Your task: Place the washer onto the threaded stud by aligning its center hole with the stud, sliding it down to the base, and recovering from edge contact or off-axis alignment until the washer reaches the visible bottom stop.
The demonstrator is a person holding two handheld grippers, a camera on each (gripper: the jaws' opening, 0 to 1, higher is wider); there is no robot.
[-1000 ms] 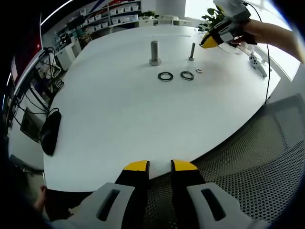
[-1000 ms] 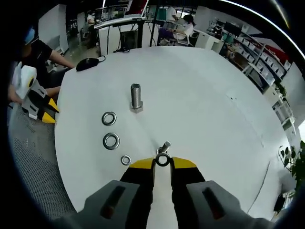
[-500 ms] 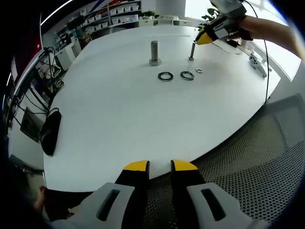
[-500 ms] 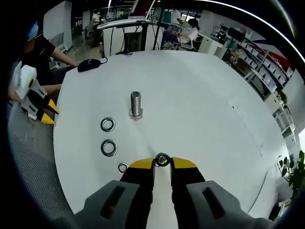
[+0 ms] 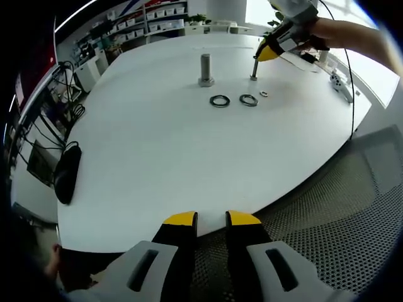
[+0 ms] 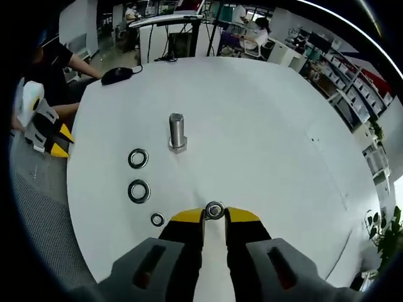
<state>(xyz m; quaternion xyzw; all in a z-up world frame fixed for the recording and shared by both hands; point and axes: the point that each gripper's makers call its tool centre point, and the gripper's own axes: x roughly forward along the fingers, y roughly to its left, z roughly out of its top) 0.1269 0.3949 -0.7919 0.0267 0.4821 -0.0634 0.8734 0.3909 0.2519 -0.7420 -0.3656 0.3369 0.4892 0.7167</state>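
A: Where is the washer, and how does the right claw stand?
B: In the right gripper view, the right claw (image 6: 215, 215) pinches a small washer (image 6: 215, 210) between its yellow tips, directly over the thin threaded stud, whose shaft is hidden beneath it. In the left gripper view, the same claw (image 5: 263, 53) hangs at the top of the thin stud (image 5: 254, 68), far across the white desk (image 5: 157, 145).

A: And the left claw?
B: The left claw (image 5: 211, 218) is slightly spread, gripping nothing, at the near edge of the desk.

A: What else lies on the desk?
B: A thick bolt (image 6: 176, 131) stands upright on its head. Beside it lie two larger washers (image 6: 138, 158) (image 6: 139, 190) and one small washer (image 6: 157, 219), all apart from each other. A dark computer mouse (image 5: 66, 175) rests near the desk's edge.
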